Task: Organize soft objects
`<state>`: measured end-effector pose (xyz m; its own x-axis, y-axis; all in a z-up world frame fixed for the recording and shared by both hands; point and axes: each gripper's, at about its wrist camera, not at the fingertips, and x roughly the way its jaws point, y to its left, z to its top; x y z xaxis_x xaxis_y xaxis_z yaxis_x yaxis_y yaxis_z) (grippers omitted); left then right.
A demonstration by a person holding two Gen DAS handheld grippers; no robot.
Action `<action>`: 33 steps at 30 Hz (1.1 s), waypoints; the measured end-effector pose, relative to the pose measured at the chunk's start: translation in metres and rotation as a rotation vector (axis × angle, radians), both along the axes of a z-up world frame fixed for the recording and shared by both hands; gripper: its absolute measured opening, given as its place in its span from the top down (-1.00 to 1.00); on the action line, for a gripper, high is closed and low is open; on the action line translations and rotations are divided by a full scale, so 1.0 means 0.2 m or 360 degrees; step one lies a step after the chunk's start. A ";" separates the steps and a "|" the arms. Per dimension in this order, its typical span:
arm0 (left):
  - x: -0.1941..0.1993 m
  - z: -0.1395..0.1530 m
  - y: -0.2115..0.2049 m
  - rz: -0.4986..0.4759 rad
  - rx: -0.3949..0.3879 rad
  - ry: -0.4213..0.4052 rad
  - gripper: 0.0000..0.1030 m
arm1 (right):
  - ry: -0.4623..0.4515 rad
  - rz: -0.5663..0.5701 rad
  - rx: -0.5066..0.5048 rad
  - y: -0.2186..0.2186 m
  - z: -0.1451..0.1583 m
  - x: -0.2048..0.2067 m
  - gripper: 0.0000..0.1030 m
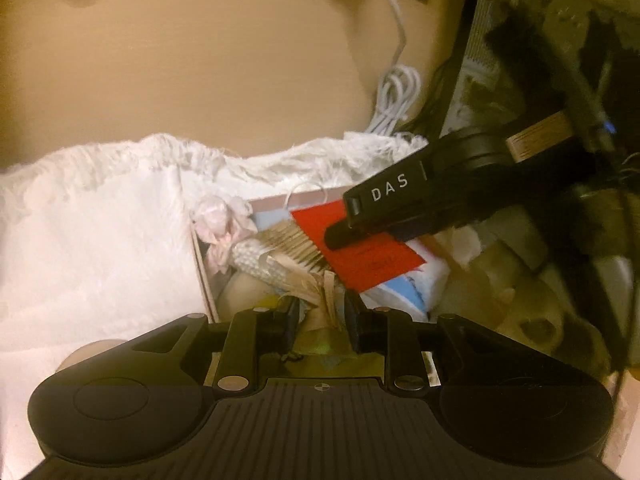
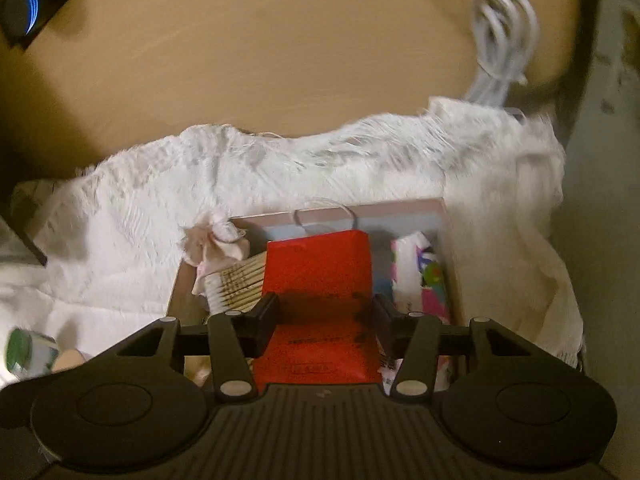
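Observation:
A shallow pinkish box [image 2: 400, 205] sits on a white fringed cloth [image 2: 280, 168]. In it lie a red packet [image 2: 320, 276], a bundle of cotton swabs [image 2: 240, 284], a pale pink fabric flower [image 2: 216, 240] and a colourful tissue pack [image 2: 420, 276]. My right gripper [image 2: 325, 320] points down into the box, its pads against both side edges of the red packet. In the left wrist view that gripper [image 1: 340, 236] reaches in from the right over the red packet [image 1: 372, 264]. My left gripper [image 1: 322, 316] is closed on a tan bundle tied with straw strands [image 1: 324, 296] at the box's near end.
A coiled white cable [image 1: 396, 96] lies on the tan tabletop [image 1: 200, 60] beyond the cloth. A beige plush toy [image 1: 524, 300] and dark clutter crowd the right side. A green-and-white roll [image 2: 24, 352] lies at the left, and a dark device with a blue light [image 2: 24, 8] sits far left.

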<state>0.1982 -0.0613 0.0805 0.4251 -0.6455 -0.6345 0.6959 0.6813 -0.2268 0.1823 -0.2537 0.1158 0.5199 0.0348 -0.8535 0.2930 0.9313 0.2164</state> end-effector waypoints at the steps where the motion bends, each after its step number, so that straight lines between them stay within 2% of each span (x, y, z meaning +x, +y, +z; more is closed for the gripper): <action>1: -0.01 0.01 0.02 0.0012 -0.0029 0.0008 0.47 | 0.0004 -0.0024 0.0029 -0.03 -0.01 -0.01 0.02; 3: 0.00 0.00 0.04 0.0018 -0.0062 0.0059 0.49 | -0.0003 -0.0053 0.0042 -0.06 -0.01 -0.03 0.02; 8: 0.04 -0.08 -0.03 -0.0032 -0.0024 0.0168 0.51 | -0.0059 -0.0102 0.0059 -0.07 0.05 -0.10 0.02; 11: 0.03 -0.10 -0.05 -0.0042 -0.0026 0.0144 0.53 | -0.0189 -0.0139 0.0023 -0.05 0.16 -0.21 -0.11; 13: 0.03 -0.11 -0.07 -0.0055 -0.0016 0.0119 0.53 | -0.0270 -0.0166 -0.0069 -0.02 0.25 -0.31 -0.32; 16: 0.00 -0.08 -0.09 -0.0016 0.0000 0.0098 0.51 | -0.0315 -0.0200 -0.0208 0.03 0.33 -0.42 -0.33; 19: -0.05 -0.03 -0.06 0.0070 -0.0012 0.0054 0.50 | -0.0336 -0.0184 -0.0272 0.05 0.35 -0.51 -0.33; 24: -0.26 0.06 0.04 0.0190 -0.0035 -0.0026 0.50 | -0.0424 -0.0020 -0.0313 0.08 0.32 -0.71 -0.35; 26: -0.34 0.07 0.09 0.0260 -0.0069 -0.0042 0.50 | -0.0423 0.0061 -0.0324 0.10 0.29 -0.78 -0.37; 28: -0.44 0.06 0.12 0.0347 -0.0051 -0.0096 0.50 | -0.0412 0.0172 -0.0317 0.12 0.25 -0.83 -0.37; 33: -0.52 0.01 0.11 0.0445 -0.0032 -0.0058 0.50 | -0.0377 0.0347 -0.0280 0.15 0.15 -0.89 -0.37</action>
<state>0.0945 -0.0394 0.0831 0.6106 -0.5121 -0.6040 0.4896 0.8436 -0.2204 0.0051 -0.2230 0.1457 0.7005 0.0299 -0.7130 0.0443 0.9954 0.0853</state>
